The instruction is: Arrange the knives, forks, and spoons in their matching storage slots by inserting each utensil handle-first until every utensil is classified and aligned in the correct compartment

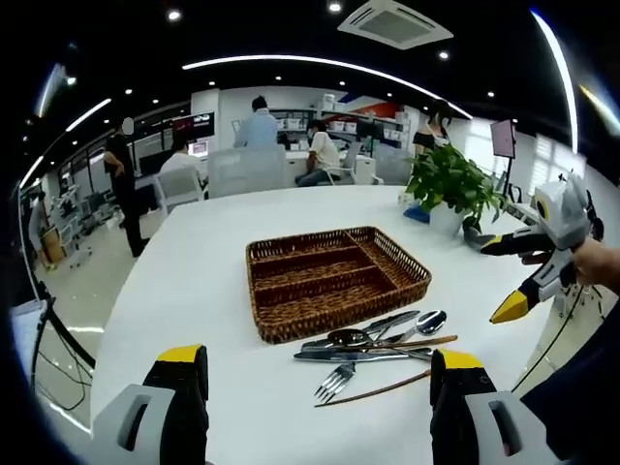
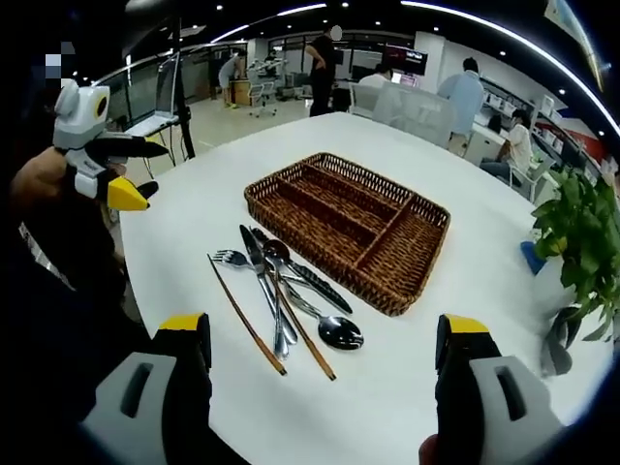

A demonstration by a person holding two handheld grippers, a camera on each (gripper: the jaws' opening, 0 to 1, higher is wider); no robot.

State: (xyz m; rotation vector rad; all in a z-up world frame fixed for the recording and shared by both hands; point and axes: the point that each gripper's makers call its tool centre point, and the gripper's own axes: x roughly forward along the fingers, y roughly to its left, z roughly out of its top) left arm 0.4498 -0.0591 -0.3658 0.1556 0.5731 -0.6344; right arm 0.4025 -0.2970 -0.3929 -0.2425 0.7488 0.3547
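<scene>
— Your left gripper (image 1: 320,383) sits at the bottom of the left gripper view, jaws spread wide and holding nothing. What lies just past it?

— Just past its tips, lower centre of that frame, you have the pile of utensils on the white bench (image 1: 194,281): a fork (image 1: 337,380) with tines toward you, a knife (image 1: 358,356), spoons (image 1: 426,321) and two brown chopsticks (image 1: 378,389), overlapping each other.

— And your right gripper?

— In the right gripper view your right gripper (image 2: 323,354) is released too, jaws wide apart at the bottom edge, nothing between them. You see it again at the right edge of the left gripper view, yellow tips apart, held in your hand (image 1: 593,262).

— Where is the tray?

— The wicker tray (image 1: 334,281) stands just beyond the utensils, in the middle of the frame, close to them but not touching as far as you can see. Its compartments are bare: long slots and one cross slot at the end.

— Farther off?

— A potted plant (image 1: 450,184) at the bench's far right, then people seated at desks (image 1: 320,155) in the upper centre.
</scene>
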